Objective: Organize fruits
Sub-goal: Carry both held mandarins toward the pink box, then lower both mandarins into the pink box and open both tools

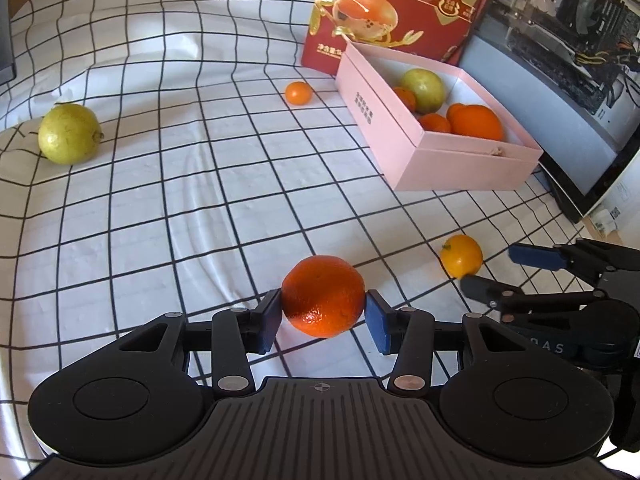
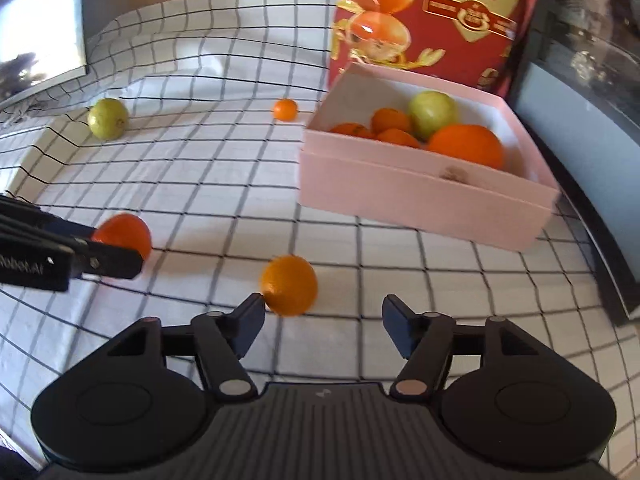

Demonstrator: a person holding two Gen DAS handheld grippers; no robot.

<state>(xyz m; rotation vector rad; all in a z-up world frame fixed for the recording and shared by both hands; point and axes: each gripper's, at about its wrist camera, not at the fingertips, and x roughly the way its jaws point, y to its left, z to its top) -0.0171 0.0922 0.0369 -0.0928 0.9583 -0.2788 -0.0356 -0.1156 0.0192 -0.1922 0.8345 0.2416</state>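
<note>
My left gripper (image 1: 323,312) is shut on an orange (image 1: 323,296), held just above the checked cloth; the same orange (image 2: 126,234) shows in the right wrist view with the left gripper around it. My right gripper (image 2: 323,312) is open; a small yellow-orange citrus (image 2: 289,285) lies on the cloth just ahead of its left finger (image 2: 250,314). That citrus (image 1: 461,255) and the right gripper (image 1: 500,272) show in the left wrist view. A pink box (image 1: 400,140) (image 2: 420,196) holds several oranges and a green fruit (image 1: 423,87).
A green-yellow fruit (image 1: 69,134) (image 2: 108,118) and a small tangerine (image 1: 298,93) (image 2: 285,109) lie loose on the cloth. A red printed carton (image 1: 400,4) stands behind the box. A dark-framed case (image 1: 560,80) borders the right side.
</note>
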